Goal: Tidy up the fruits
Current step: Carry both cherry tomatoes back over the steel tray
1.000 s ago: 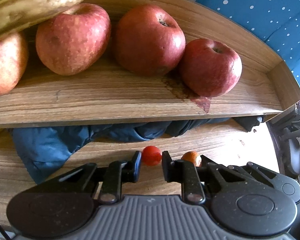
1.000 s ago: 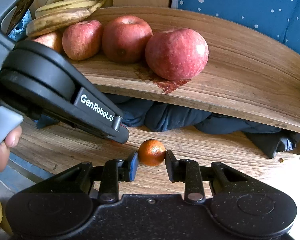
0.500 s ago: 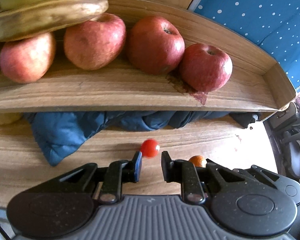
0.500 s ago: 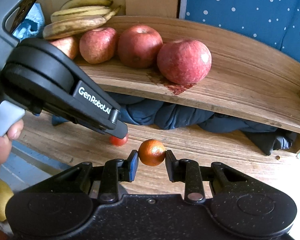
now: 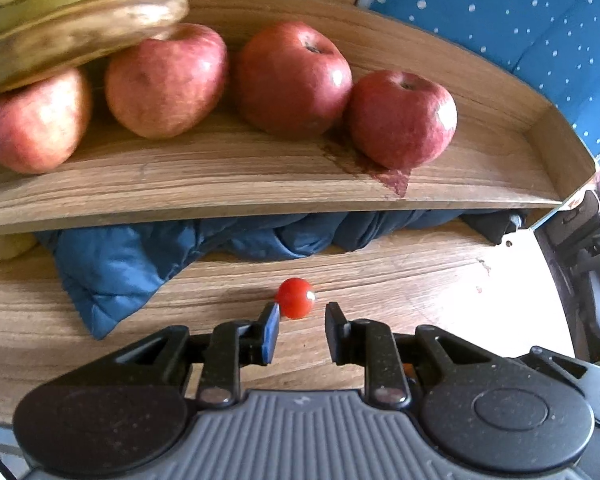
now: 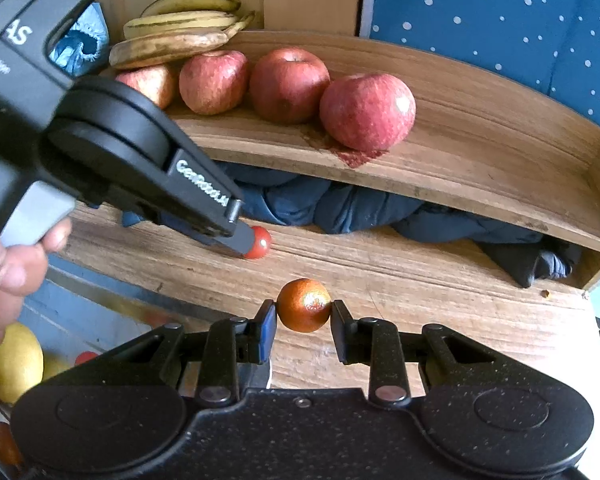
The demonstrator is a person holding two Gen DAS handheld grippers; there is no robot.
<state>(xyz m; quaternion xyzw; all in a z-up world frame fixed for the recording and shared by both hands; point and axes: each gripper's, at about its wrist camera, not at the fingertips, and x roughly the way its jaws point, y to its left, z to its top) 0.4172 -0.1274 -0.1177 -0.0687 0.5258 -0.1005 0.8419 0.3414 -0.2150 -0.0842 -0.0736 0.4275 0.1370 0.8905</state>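
Observation:
A cherry tomato (image 5: 296, 298) lies on the lower wooden board (image 5: 420, 280), just past the tips of my left gripper (image 5: 302, 316). The jaws stand close together. The tomato sits by the left fingertip, and a gap shows between it and the right one, so nothing is pressed. In the right wrist view the same tomato (image 6: 262, 242) peeks out beside that gripper's tip. My right gripper (image 6: 303, 316) is shut on a small orange (image 6: 304, 305), held above the board. Several red apples (image 5: 292, 80) and bananas (image 5: 80, 20) rest on the upper wooden shelf (image 5: 220, 184).
Crumpled blue cloth (image 5: 120, 268) fills the gap under the upper shelf, and it ends in a dark piece (image 6: 540, 260) at the right. A person's hand (image 6: 8, 272) grips the left tool. Yellow fruit (image 6: 12, 360) lies below the board's front edge. A blue dotted wall (image 6: 500, 20) stands behind.
The left gripper has drawn back from the shelf. The tomato, earlier between its fingertips, now sits just ahead of them. The right gripper has backed off slightly, still holding the orange.

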